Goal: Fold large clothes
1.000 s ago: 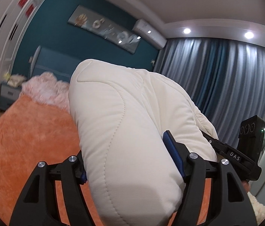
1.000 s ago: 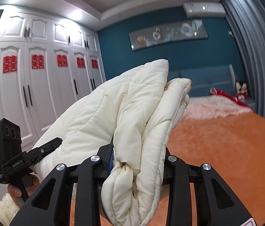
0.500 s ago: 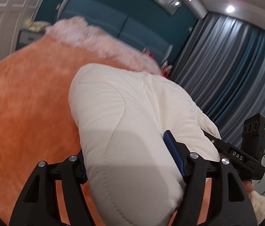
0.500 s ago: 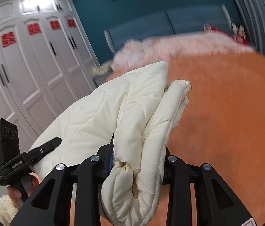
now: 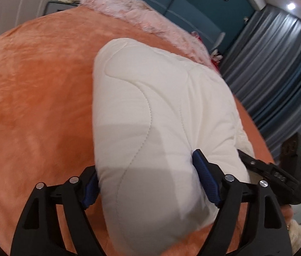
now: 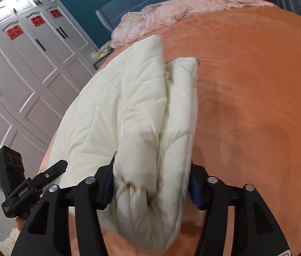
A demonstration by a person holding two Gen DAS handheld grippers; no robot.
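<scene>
Left wrist view shows the coat (image 5: 161, 115), a cream quilted bundle, pinched between my left claw (image 5: 146, 183) so that the padded bulk bulges forward past the blue pads (image 5: 206, 175). I judge the grip is taken across a folded edge, which keeps the layers together while the garment is carried over the bed (image 5: 33, 98). In the right wrist view the right claw (image 6: 152, 183) is clamped on the opposite end of the coat (image 6: 129, 111), where several layers are gathered into a thick wad. Holding both ends at once spreads the fold between my two hands, so it should come down flat and not collapse. The coat looks to hang just above the orange bedcover; whether its underside touches, I cannot tell. Each view catches the other claw at its edge, close alongside. Beyond lie a pink blanket (image 6: 178, 10) by the headboard, white wardrobes (image 6: 22, 64) and grey curtains (image 5: 278, 68).
</scene>
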